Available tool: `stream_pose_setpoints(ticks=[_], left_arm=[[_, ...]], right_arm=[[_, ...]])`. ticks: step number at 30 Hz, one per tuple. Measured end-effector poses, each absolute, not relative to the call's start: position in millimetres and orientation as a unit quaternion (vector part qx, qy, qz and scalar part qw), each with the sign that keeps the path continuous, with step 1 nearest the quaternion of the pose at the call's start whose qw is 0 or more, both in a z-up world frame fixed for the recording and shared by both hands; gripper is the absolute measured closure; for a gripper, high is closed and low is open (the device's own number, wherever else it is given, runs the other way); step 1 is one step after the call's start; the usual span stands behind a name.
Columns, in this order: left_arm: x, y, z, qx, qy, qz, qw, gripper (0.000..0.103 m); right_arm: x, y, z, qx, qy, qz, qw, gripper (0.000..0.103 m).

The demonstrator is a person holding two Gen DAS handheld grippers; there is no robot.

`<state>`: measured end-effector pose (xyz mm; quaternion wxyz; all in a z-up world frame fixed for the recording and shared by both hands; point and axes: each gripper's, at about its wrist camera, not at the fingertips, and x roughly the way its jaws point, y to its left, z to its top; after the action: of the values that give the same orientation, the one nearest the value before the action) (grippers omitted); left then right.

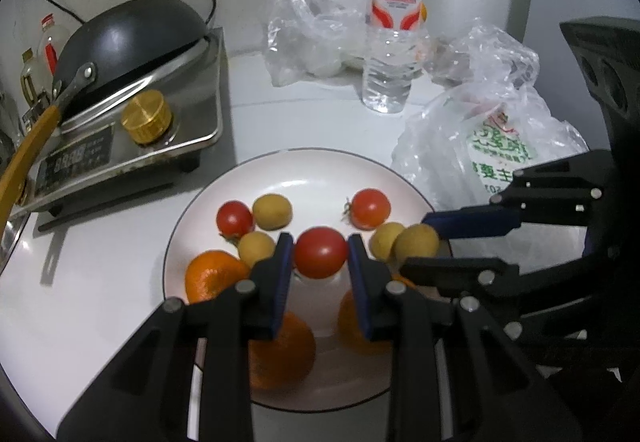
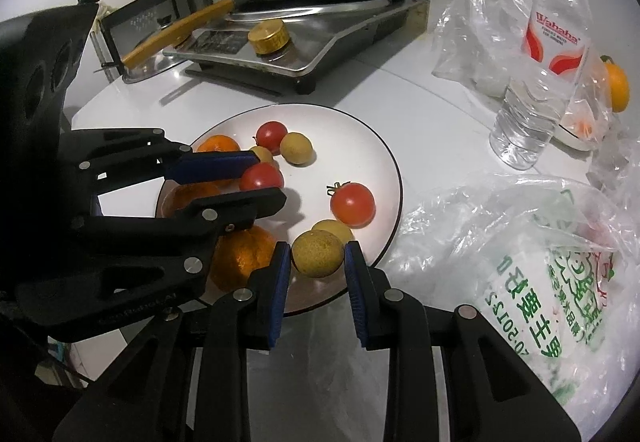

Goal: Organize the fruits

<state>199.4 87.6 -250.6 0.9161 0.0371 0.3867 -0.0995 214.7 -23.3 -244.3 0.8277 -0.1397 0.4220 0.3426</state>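
Observation:
A white plate holds cherry tomatoes, yellow-brown longans and oranges. My left gripper is shut on a red cherry tomato, which also shows in the right wrist view, just above the plate. My right gripper is shut on a longan at the plate's near right rim; it also shows in the left wrist view. Other tomatoes, longans and oranges lie on the plate.
A gas stove with an upturned black wok stands at the left. A water bottle, clear plastic bags and a printed bag sit behind and right of the plate. An orange lies behind the bottle.

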Motion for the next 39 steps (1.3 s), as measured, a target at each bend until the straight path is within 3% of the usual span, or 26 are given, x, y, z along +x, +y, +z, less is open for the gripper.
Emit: stream_pose_setpoints(ticks=[12, 17, 22, 24, 26, 29, 32, 37, 39], left_arm=[[198, 85, -245, 0.036, 0.387, -0.085, 0.917, 0.073], [191, 83, -236, 0.034, 0.379, -0.072, 0.922, 0.070], [176, 87, -218, 0.021, 0.354, -0.052, 0.934, 0.051], [168, 86, -210, 0.022, 0.345, -0.046, 0.937, 0.050], [161, 82, -204, 0.025, 0.338, -0.045, 0.940, 0.050], [146, 73, -192, 0.032, 0.323, -0.048, 0.945, 0.049], [129, 66, -181, 0.022, 0.308, -0.049, 0.950, 0.030], [108, 55, -167, 0.016, 0.291, -0.030, 0.956, 0.026], [100, 50, -159, 0.014, 0.278, -0.019, 0.960, 0.020]], right_arm=[[212, -23, -241, -0.143, 0.416, 0.347, 0.829, 0.073], [207, -28, -232, -0.142, 0.405, 0.351, 0.833, 0.068], [203, -39, -219, -0.138, 0.392, 0.344, 0.842, 0.067], [201, -47, -213, -0.135, 0.386, 0.340, 0.847, 0.066], [199, -55, -205, -0.132, 0.380, 0.337, 0.851, 0.055], [194, -67, -192, -0.127, 0.367, 0.331, 0.860, 0.055], [189, -80, -183, -0.124, 0.356, 0.326, 0.867, 0.054], [178, -101, -164, -0.115, 0.332, 0.323, 0.879, 0.051], [174, -109, -156, -0.113, 0.322, 0.322, 0.883, 0.047]])
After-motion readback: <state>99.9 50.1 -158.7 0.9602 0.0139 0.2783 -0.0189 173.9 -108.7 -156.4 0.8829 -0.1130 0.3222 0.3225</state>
